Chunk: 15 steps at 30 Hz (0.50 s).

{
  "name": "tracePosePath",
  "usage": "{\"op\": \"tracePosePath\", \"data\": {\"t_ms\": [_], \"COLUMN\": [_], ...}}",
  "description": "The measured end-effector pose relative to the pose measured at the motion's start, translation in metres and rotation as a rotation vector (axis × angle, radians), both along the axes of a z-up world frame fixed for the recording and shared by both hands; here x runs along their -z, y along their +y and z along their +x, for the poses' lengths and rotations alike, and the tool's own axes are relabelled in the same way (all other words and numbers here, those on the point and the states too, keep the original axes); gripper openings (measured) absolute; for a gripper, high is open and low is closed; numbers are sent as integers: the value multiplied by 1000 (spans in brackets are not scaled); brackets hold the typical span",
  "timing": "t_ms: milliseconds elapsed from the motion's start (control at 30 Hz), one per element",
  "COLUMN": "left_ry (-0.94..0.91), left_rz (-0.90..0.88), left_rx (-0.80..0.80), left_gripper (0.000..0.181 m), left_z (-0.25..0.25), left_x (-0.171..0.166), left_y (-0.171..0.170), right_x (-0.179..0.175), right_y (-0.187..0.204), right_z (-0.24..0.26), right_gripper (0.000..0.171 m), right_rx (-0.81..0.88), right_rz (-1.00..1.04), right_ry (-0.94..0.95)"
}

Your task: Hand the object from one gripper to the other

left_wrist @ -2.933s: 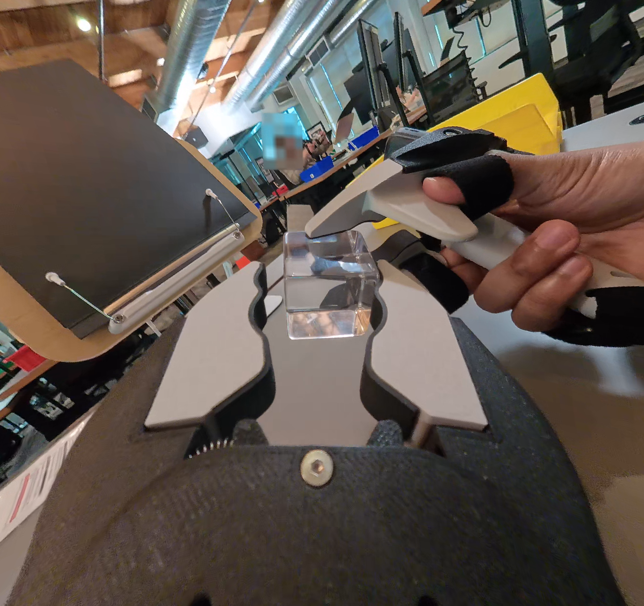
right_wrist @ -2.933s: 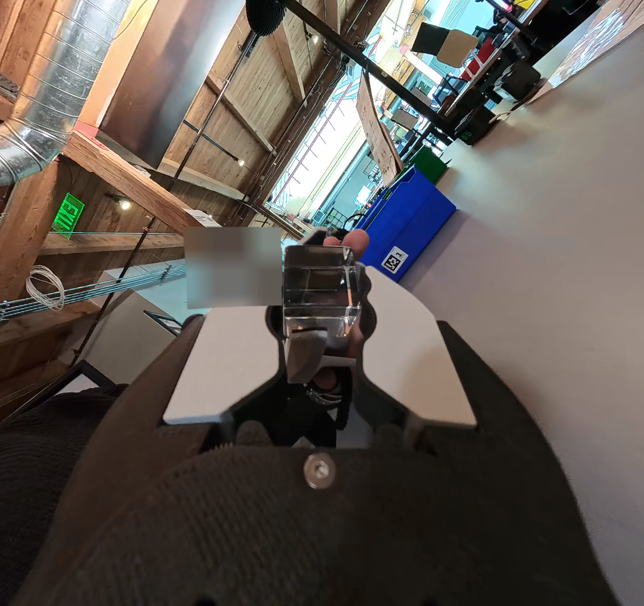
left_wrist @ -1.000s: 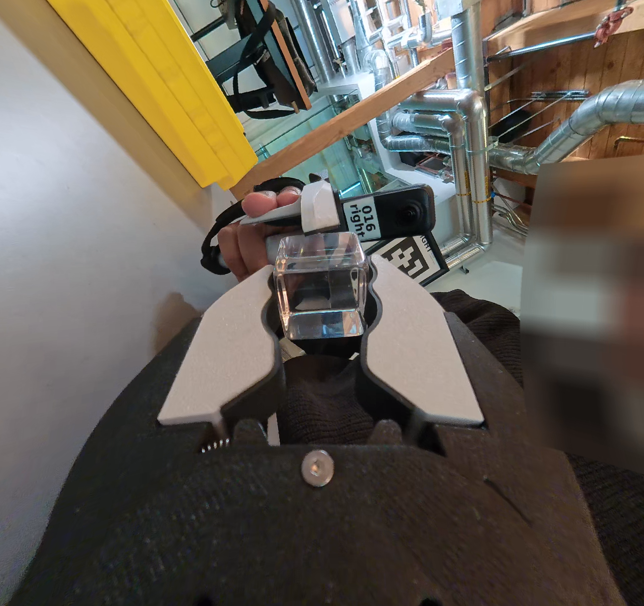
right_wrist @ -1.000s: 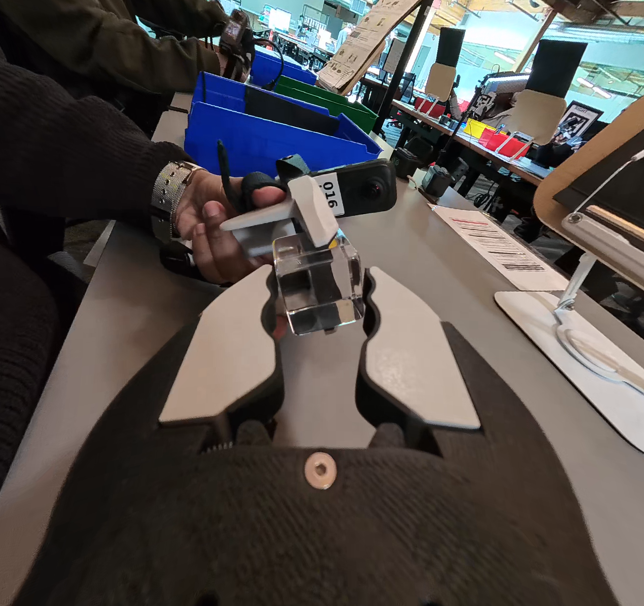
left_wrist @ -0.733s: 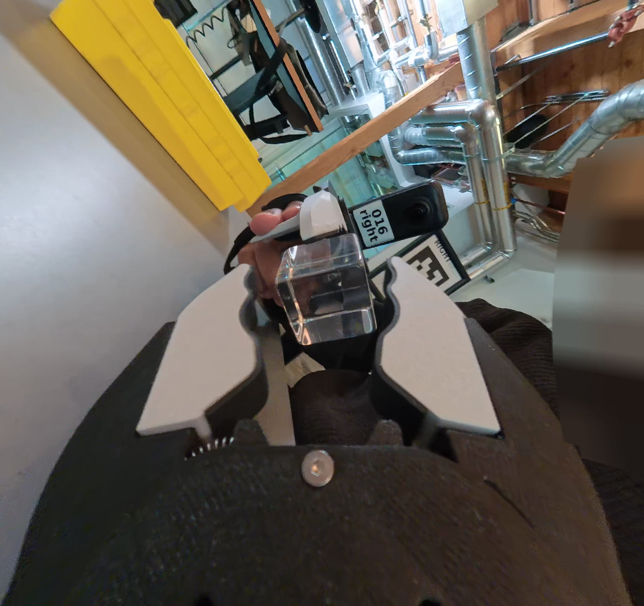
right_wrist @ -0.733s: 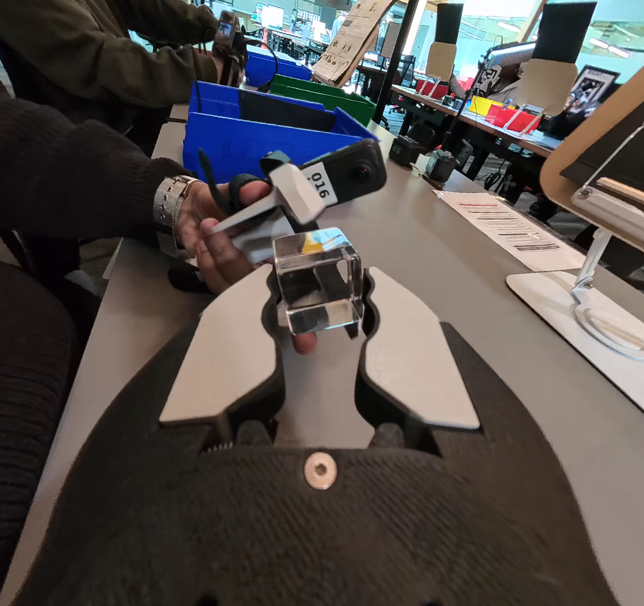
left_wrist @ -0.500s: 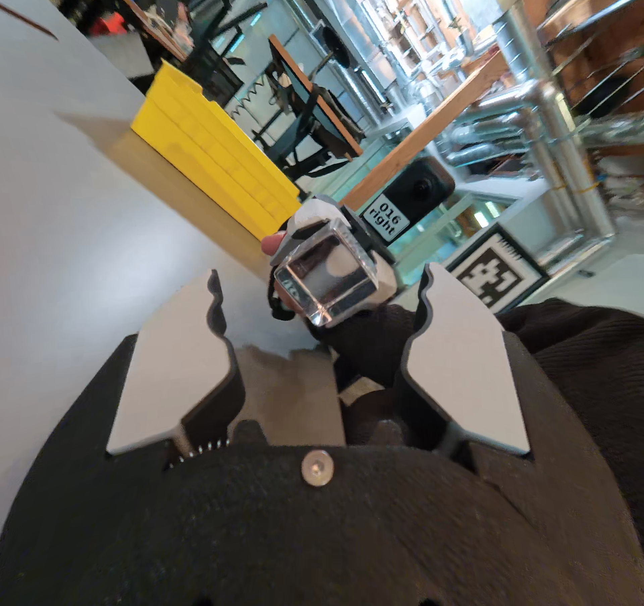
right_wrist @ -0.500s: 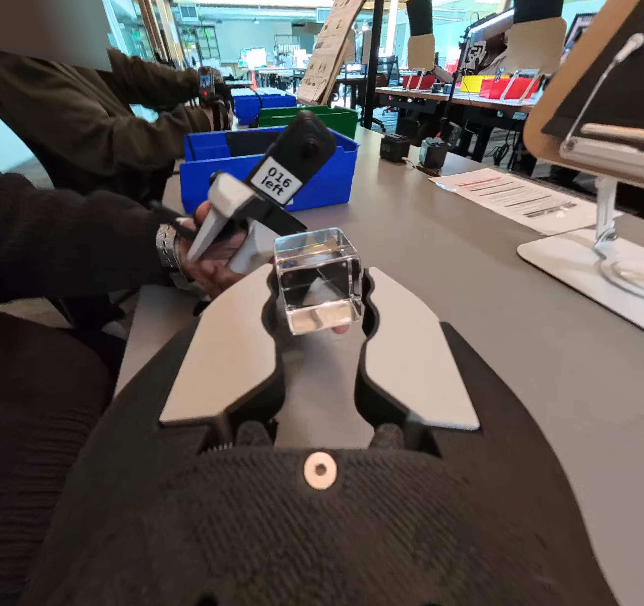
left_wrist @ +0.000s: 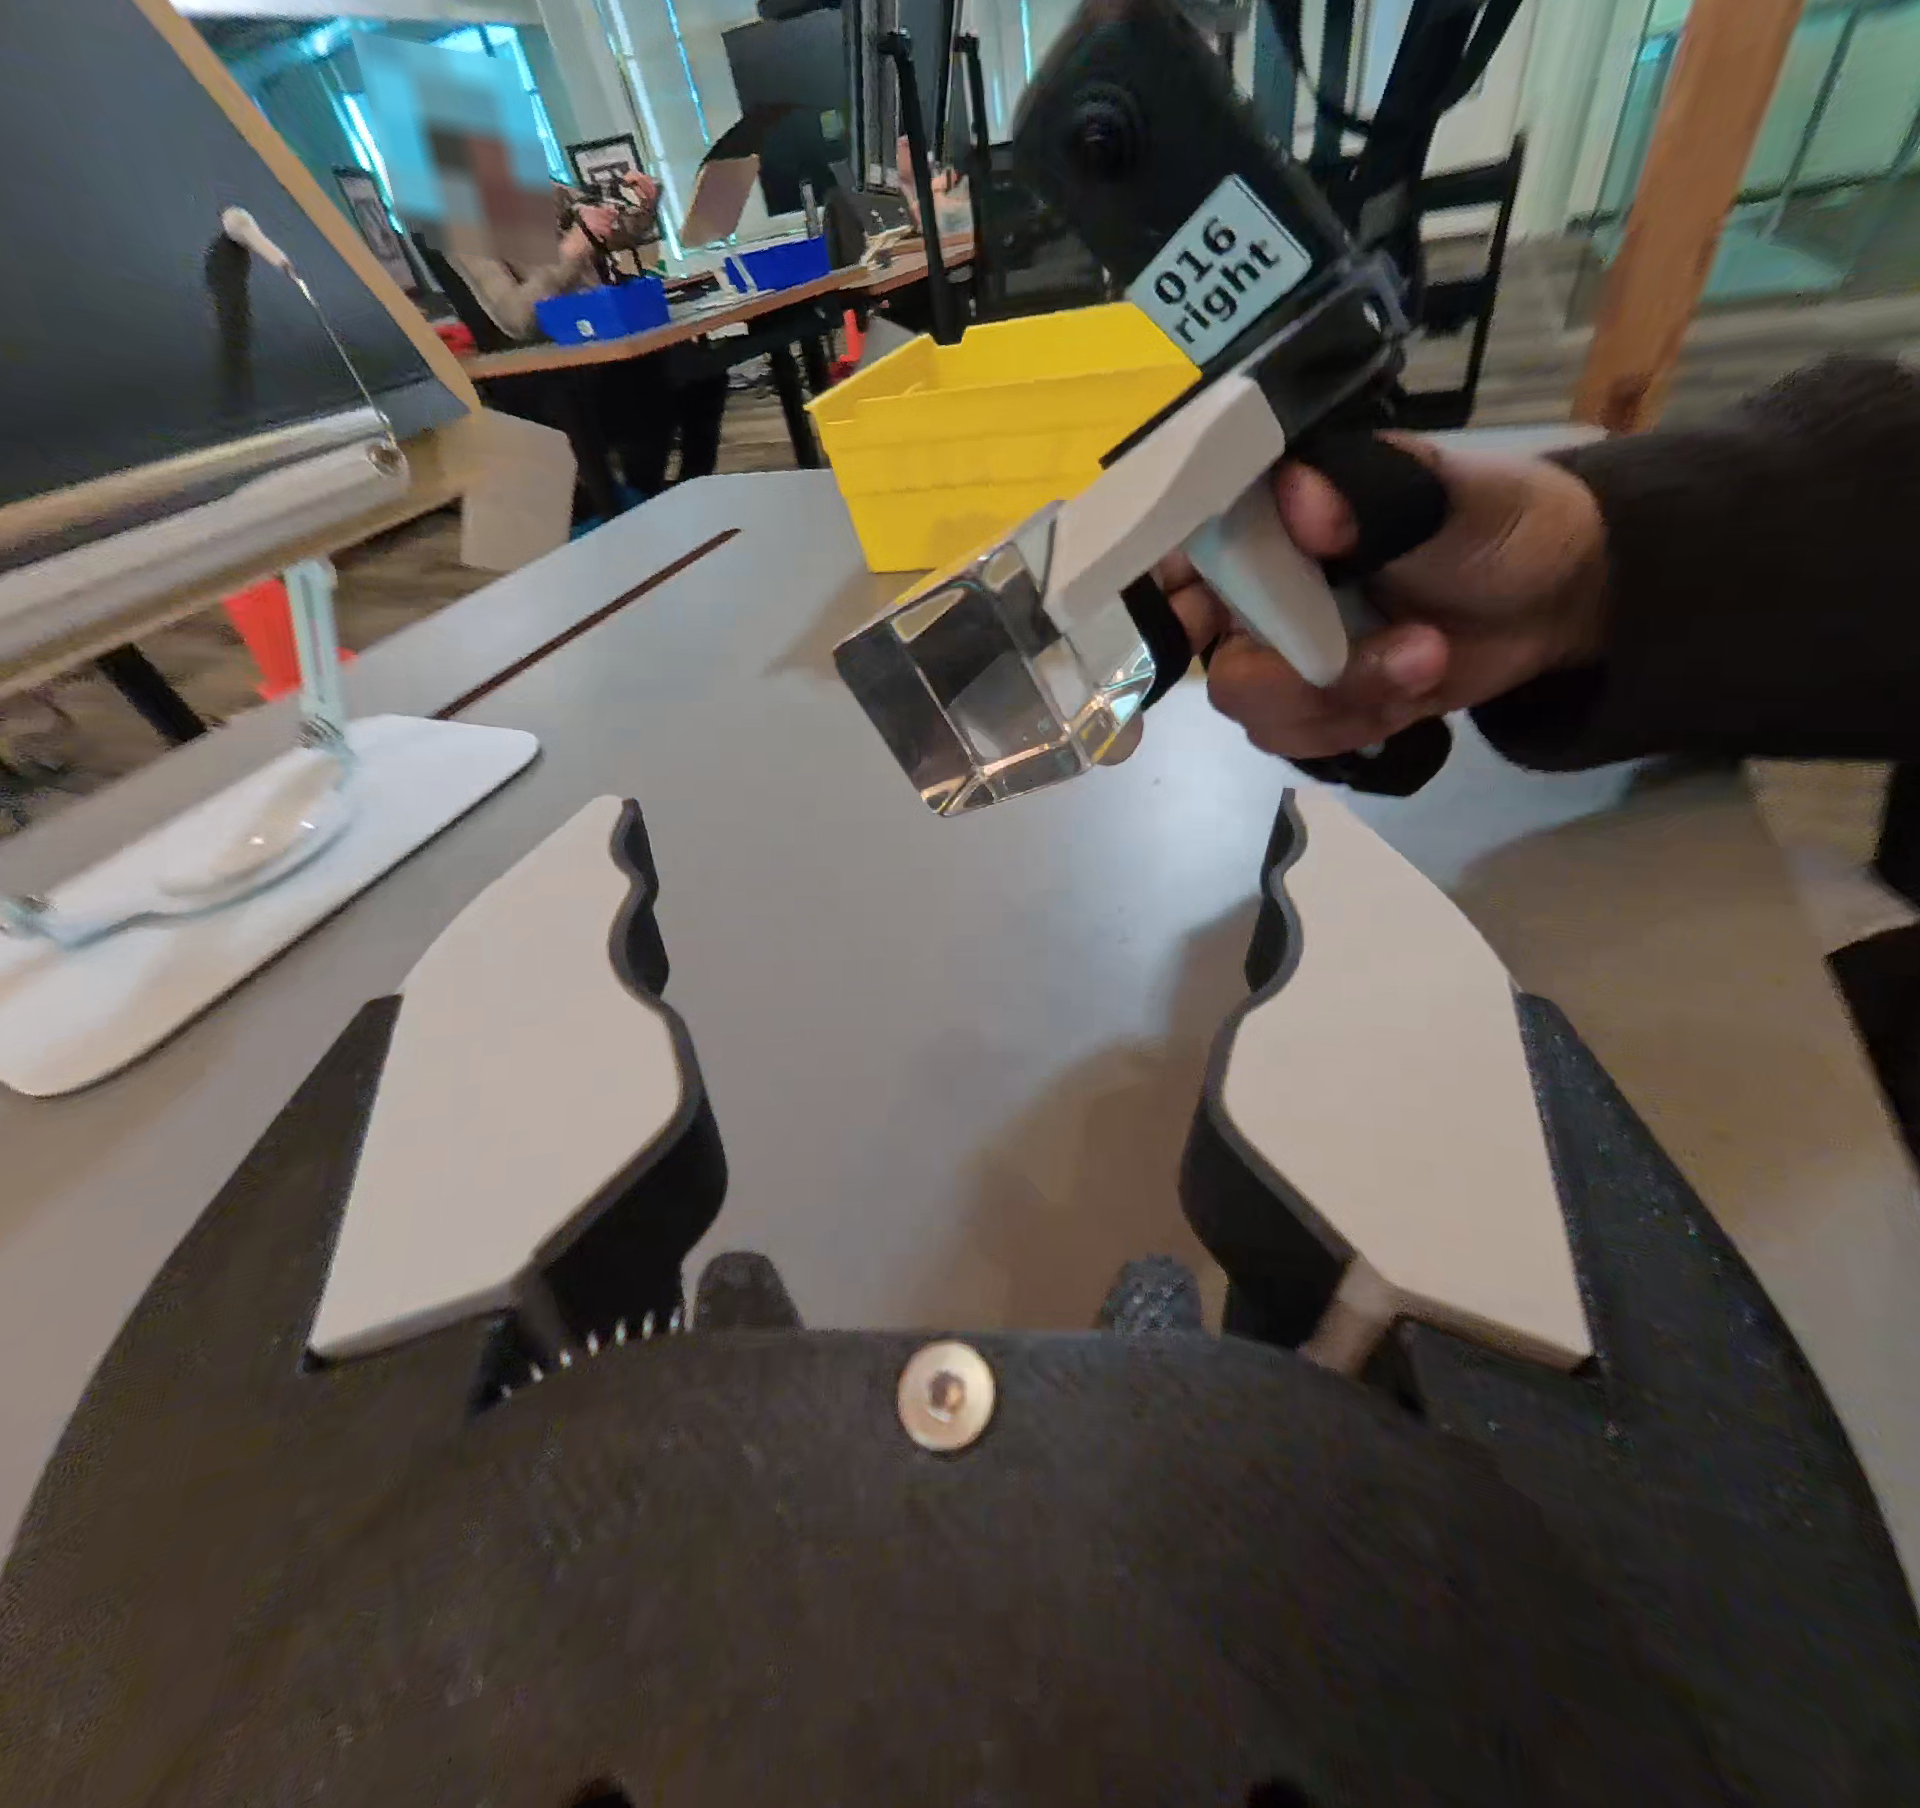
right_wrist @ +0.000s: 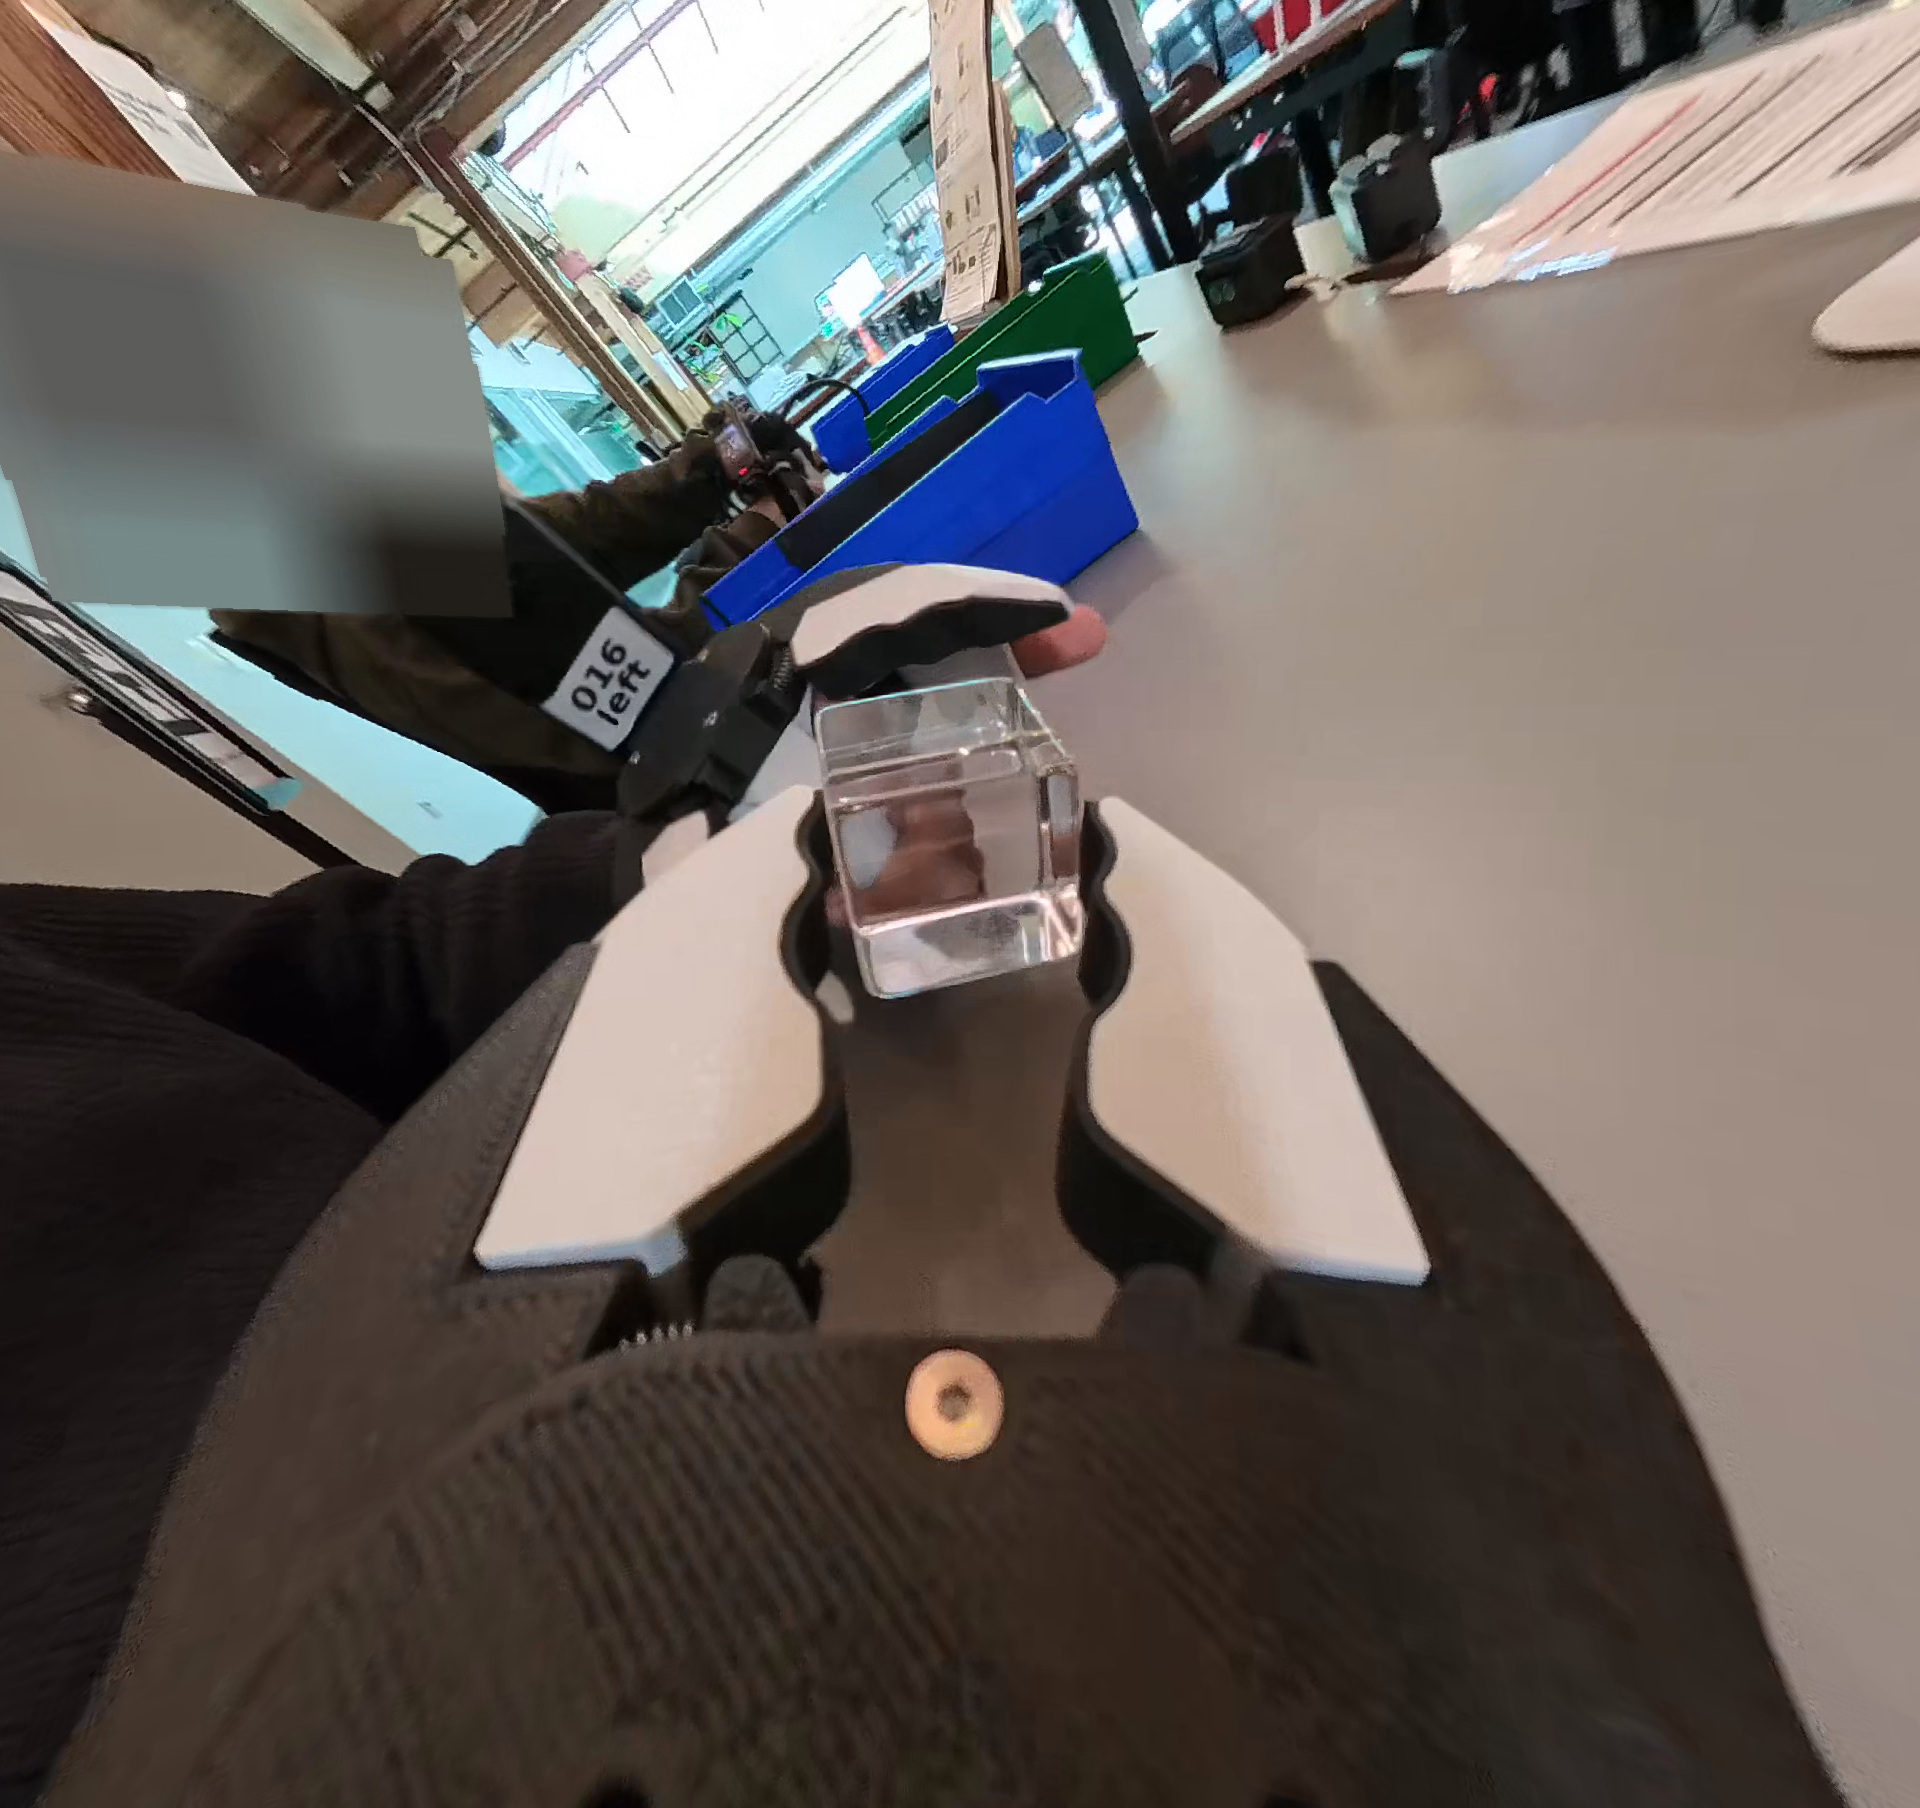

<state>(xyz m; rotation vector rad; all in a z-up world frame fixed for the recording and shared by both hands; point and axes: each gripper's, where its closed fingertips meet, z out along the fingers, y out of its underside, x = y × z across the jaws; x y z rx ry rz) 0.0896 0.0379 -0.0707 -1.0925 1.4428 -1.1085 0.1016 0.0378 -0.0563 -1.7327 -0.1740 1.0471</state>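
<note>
The left tool (left_wrist: 951, 839) has its two pale fingers (left_wrist: 520, 1083) spread wide apart, nothing between them. The right tool (right_wrist: 951, 880) has its fingers (right_wrist: 1236, 1052) drawn in against the sides of what it grips at the tips. In the left wrist view the right tool (left_wrist: 1049, 615) points left and slightly down, held in a hand (left_wrist: 1423, 605) with a dark sleeve, index finger curled over the trigger.
</note>
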Motion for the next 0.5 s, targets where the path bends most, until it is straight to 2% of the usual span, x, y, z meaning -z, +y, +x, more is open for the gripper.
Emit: {"op": "tracePosePath", "data": {"t_ms": [200,500], "left_ry": [-41,36], "left_rz": [255,388], "left_rx": [-39,35], "left_gripper": [102,84], "left_z": [1,3], "left_x": [-3,19], "left_y": [-9,-27], "right_x": [14,37], "right_y": [-5,-16], "right_z": [-14,-32], "right_gripper": [46,46], "right_rx": [-138,-289], "right_rz": [-176,-421], "right_ry": [168,299]}}
